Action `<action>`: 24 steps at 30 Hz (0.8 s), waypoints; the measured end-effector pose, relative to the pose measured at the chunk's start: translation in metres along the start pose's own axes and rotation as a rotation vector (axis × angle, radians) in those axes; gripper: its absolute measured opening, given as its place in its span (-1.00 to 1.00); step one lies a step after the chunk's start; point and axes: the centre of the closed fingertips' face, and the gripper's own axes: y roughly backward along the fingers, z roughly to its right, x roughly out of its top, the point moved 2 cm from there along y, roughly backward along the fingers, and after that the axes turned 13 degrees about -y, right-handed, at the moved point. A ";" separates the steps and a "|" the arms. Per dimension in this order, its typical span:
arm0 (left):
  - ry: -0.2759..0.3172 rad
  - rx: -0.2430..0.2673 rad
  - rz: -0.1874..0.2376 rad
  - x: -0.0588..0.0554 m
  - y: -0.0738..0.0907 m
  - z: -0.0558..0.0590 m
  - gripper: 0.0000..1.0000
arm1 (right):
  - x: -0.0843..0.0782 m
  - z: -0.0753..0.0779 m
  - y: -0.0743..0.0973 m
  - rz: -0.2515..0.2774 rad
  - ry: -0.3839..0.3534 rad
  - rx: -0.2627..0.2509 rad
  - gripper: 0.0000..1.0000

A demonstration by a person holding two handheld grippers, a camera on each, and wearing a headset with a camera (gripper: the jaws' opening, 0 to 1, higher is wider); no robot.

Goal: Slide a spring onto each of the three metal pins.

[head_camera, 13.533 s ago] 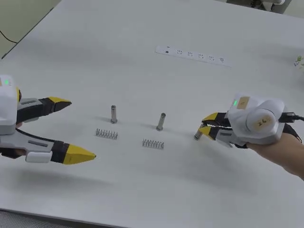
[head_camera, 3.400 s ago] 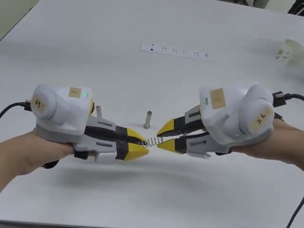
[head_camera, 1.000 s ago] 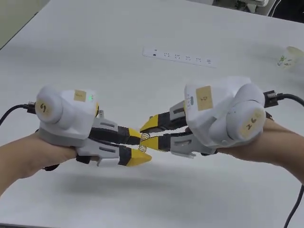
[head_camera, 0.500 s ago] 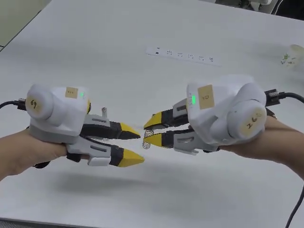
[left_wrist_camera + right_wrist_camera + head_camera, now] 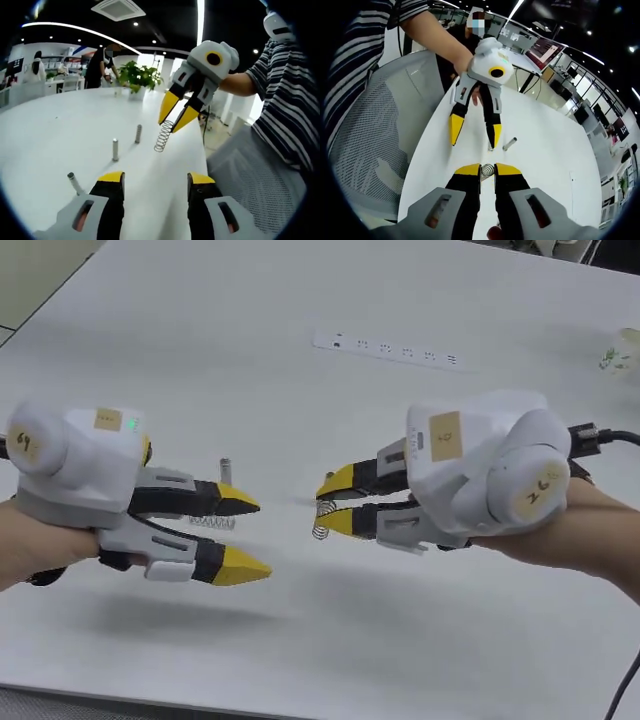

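left hand-held gripper (image 5: 262, 538) released spring (image 5: 162, 136), pulled away

We look over a wide white worktop (image 5: 300, 330) with a white power strip (image 5: 395, 348) near its far edge, in an open office with a dark ceiling, long light strips (image 5: 199, 20), a square air vent (image 5: 118, 8), a potted plant (image 5: 140, 77) and a grey mesh chair (image 5: 375, 150).
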 end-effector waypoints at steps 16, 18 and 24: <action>0.036 0.112 -0.013 -0.013 0.031 -0.019 0.31 | -0.006 0.008 0.001 -0.007 -0.003 -0.025 -0.86; 0.041 0.129 -0.014 -0.015 0.035 -0.022 0.39 | -0.006 0.009 0.001 -0.007 -0.008 -0.027 -0.86; 0.044 0.175 -0.016 -0.020 0.045 -0.028 0.68 | -0.009 0.012 0.001 -0.013 -0.013 -0.033 -0.86</action>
